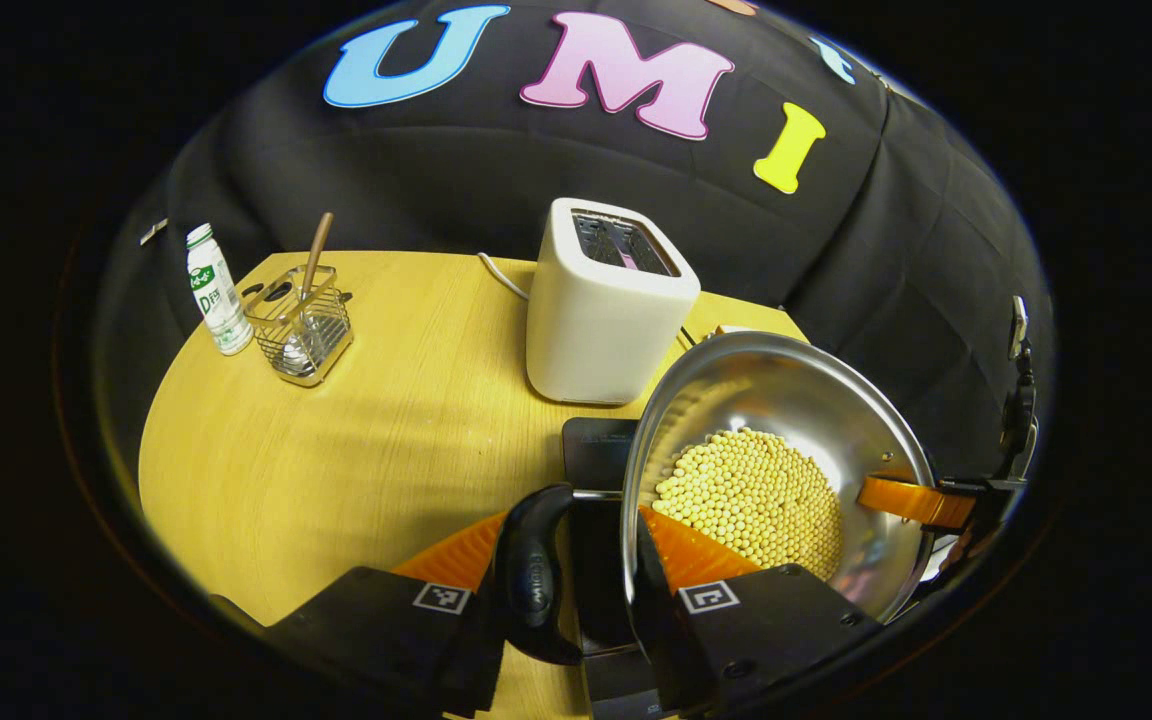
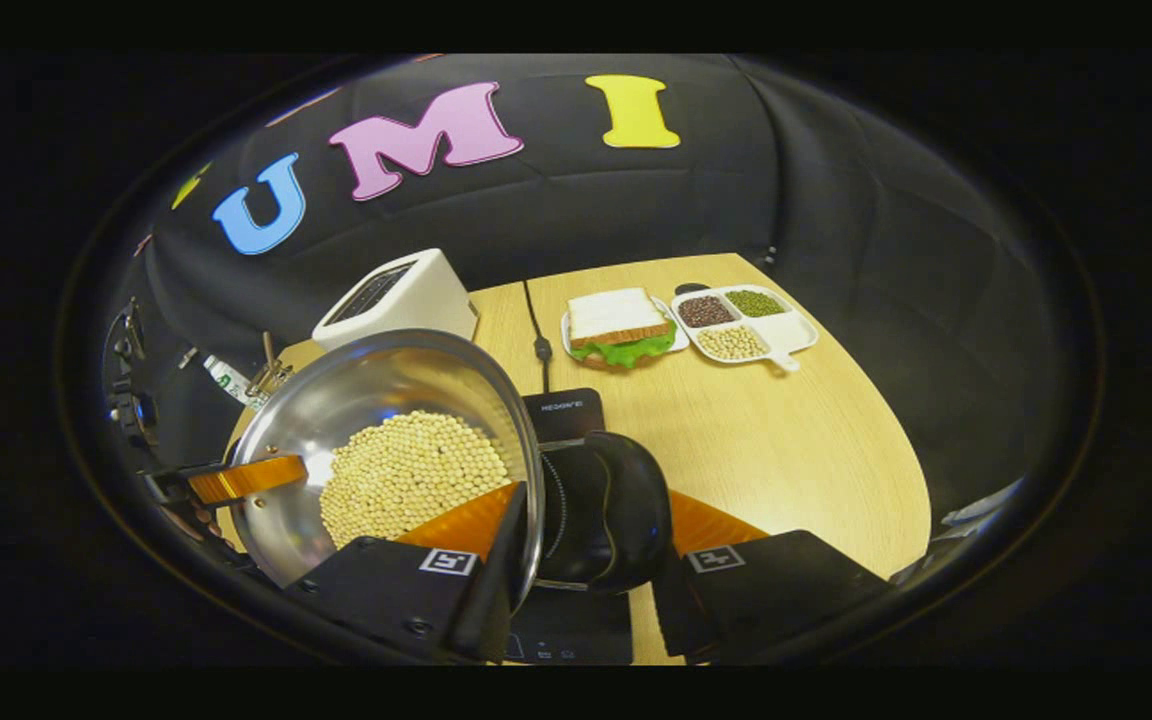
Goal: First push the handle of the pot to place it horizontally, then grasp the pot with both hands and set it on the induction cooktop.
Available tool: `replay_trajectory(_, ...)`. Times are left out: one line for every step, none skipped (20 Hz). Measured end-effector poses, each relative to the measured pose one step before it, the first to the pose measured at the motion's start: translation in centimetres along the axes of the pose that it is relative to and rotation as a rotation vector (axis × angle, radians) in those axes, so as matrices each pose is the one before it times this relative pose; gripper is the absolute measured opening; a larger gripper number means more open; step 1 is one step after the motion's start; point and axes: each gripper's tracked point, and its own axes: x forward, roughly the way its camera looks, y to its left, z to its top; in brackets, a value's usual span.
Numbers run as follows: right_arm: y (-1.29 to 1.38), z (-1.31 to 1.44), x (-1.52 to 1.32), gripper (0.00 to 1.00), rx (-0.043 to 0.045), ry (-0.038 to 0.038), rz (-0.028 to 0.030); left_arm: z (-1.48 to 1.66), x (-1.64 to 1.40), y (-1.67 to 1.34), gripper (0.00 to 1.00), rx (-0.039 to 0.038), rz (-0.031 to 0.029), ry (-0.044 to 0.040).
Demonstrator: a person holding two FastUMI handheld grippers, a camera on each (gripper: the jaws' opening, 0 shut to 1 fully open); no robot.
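**Over the cooktop: pot gripped at both sides**

At the bottom of the left gripper view, left gripper [image 1: 586, 575] clenched across the pot [image 1: 786, 400] rim, one finger inside the bowl beside the beans [image 1: 751, 495], the other outside by the black handle [image 1: 533, 570]. Same pot tilted, steel wall bright, beans heaped toward the low side. Across the bowl, the other gripper's finger [image 1: 916, 500] hooked over the far rim.

At the bottom of the right gripper view, right gripper [image 2: 586, 545] likewise clamped on the pot [image 2: 376, 390] rim, one finger inside against the beans [image 2: 406, 475], one outside past a black handle [image 2: 606, 510]. Opposite rim pinched by the left gripper's finger [image 2: 246, 478].

Directly beneath, cooktop [image 1: 596, 450], dark glass, partly hidden by the pot; also seen under the handle in the right gripper view [image 2: 561, 410]. Cannot tell whether the pot touches it or hangs just above.

Just beyond, on the wooden surface [image 1: 386, 430], toaster [image 1: 606, 300], upright, white cord trailing behind. Farther left, wire rack [image 1: 299, 325] with a wooden-handled utensil standing in it, and a bottle [image 1: 216, 290] just beside.

Farther off in the right gripper view, sandwich [image 2: 621, 325] on a plate, then a divided tray [image 2: 746, 325] with three kinds of beans, both near the surface's far edge.
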Motion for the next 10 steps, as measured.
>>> replay_trajectory(-0.395,0.136,0.472,0.61,0.00121,0.00155,0.00065,-0.033,0.285,-0.162,0.61,-0.00215,0.00377,-0.00135)
replay_trajectory(-0.325,-0.065,0.409,0.61,0.00027,0.00406,-0.00045,-0.017,0.328,-0.193,0.61,-0.00171,0.00415,-0.00088)
replay_trajectory(-0.454,-0.155,0.455,0.61,-0.00046,0.0075,0.00023,-0.112,0.283,-0.138,0.61,-0.00053,0.00329,0.00396)
replay_trajectory(-0.227,-0.073,0.343,0.61,0.0006,0.01088,0.00129,-0.12,0.311,-0.143,0.6,-0.00062,0.00327,0.0018)
replay_trajectory(-0.204,-0.129,0.292,0.61,0.00114,0.00817,0.00183,-0.184,0.295,-0.128,0.61,0.00147,0.00273,0.00017)
replay_trajectory(-0.109,-0.096,0.402,0.61,-0.00241,0.0061,0.00088,-0.121,0.226,-0.029,0.61,-0.00129,0.0025,-0.00248)
replay_trajectory(-0.122,-0.077,0.287,0.61,-0.00403,0.00276,0.00204,-0.352,0.258,0.086,0.61,-0.00559,0.00154,0.0004)
replay_trajectory(-0.054,-0.102,0.316,0.61,-0.00248,0.00135,0.00399,-0.315,0.192,0.093,0.61,-0.01201,0.00303,0.00315)
replay_trajectory(0.109,-0.13,0.301,0.61,-0.00334,0.00747,0.00516,-0.345,0.209,0.191,0.61,-0.01066,0.00189,0.001)
replay_trajectory(-0.104,-0.282,0.116,0.61,-0.00173,0.01346,0.00278,-0.416,0.038,0.139,0.61,-0.0109,0.00073,0.00984)
